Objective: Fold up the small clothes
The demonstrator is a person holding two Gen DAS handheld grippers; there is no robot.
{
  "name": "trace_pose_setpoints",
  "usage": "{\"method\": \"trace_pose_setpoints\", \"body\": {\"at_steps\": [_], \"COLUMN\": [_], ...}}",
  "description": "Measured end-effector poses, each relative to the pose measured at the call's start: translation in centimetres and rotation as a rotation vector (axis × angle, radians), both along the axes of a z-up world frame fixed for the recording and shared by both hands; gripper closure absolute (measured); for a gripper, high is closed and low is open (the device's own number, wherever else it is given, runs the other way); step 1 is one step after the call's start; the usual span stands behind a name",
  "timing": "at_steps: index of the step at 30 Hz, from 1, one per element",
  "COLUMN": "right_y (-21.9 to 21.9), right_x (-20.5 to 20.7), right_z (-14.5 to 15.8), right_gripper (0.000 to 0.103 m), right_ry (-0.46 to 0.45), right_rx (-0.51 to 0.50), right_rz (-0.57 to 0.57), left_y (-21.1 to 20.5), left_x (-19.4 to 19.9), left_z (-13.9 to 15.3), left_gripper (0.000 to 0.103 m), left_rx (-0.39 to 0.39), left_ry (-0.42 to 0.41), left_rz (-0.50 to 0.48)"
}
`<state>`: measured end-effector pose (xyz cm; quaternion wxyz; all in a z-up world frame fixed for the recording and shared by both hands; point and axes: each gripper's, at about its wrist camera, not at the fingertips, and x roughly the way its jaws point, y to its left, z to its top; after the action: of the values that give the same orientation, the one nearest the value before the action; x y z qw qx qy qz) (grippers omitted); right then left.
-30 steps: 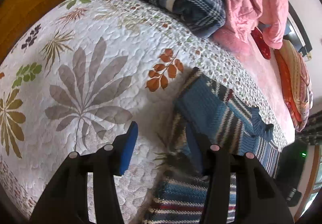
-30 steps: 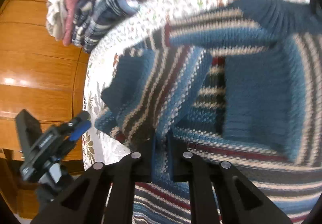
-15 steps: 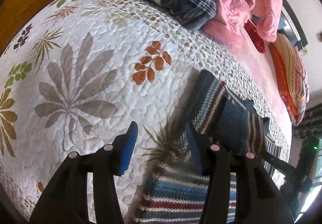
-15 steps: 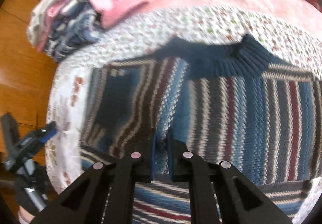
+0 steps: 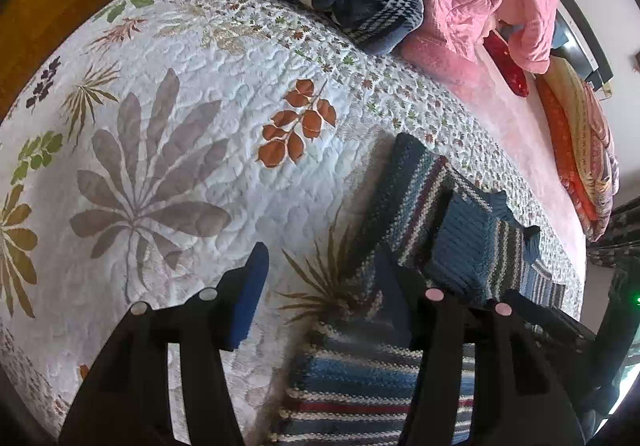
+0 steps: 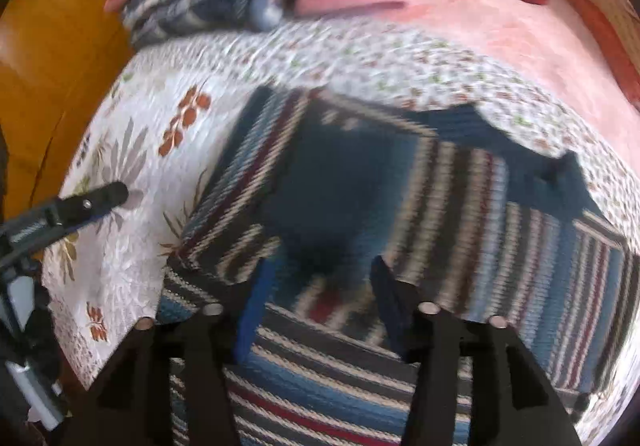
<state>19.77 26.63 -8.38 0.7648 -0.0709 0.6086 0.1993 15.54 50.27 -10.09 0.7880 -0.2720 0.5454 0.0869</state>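
Both claws stand wide open, gripping nothing. The blue striped knitted sweater [image 6: 460,213] lies flat on the white leaf-printed quilted bedspread [image 5: 180,165], one sleeve folded across its body (probably just laid there). The right gripper [image 6: 320,302] hovers over it; the left gripper [image 5: 320,286] waits at its edge.

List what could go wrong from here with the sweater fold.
1. The right gripper is open over the striped sweater, so the folded-in sleeve may spring back.
2. The open left gripper hangs close to the sweater's edge and might snag the knit.
3. The sweater lies near the quilt edge; a tug could slide it off.
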Motion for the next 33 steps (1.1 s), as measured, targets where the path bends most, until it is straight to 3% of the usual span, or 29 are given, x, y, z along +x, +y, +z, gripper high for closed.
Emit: {"method": "trace_pose_setpoints", "body": {"at_steps": [3, 6, 7, 10, 16, 23, 29, 33], "right_y": [1.9, 2.6, 2.6, 1.5, -5.6, -17.1, -24.9, -28.9], "right_x": [0.6, 1.1, 1.2, 1.3, 1.5, 1.3, 0.9, -0.4], "right_z": [-1.6, -3.4, -3.9, -3.9, 0.3, 4.4, 2.7, 0.0], "right_gripper": [0.037, 0.041, 0.059, 0.090, 0.092, 0.092, 0.092, 0.081], "right_ry": [0.009, 0.027, 0.019, 0.004, 0.014, -0.001, 0.048, 0.093], "right_rx": [-0.066, -0.158, -0.193, -0.195, 0.106, 0.310, 0.329, 0.273], "right_rz": [0.015, 0.024, 0.031, 0.022, -0.133, -0.356, -0.489, -0.528], "left_y": [0.4, 0.5, 0.5, 0.3, -0.2, -1.6, -2.7, -3.5], "left_x": [-0.1, 0.0, 0.0, 0.1, 0.1, 0.3, 0.4, 0.5], "left_z": [0.0, 0.0, 0.0, 0.0, 0.0, 0.0, -0.2, -0.7], "left_gripper": [0.046, 0.046, 0.046, 0.046, 0.045, 0.045, 0.045, 0.045], "left_rx": [-0.009, -0.016, -0.017, -0.014, 0.007, 0.034, 0.053, 0.063], "left_ry": [0.001, 0.001, 0.001, -0.001, -0.003, -0.001, 0.001, 0.014], "left_rz": [0.011, 0.019, 0.018, 0.009, -0.015, -0.057, -0.095, -0.124]}}
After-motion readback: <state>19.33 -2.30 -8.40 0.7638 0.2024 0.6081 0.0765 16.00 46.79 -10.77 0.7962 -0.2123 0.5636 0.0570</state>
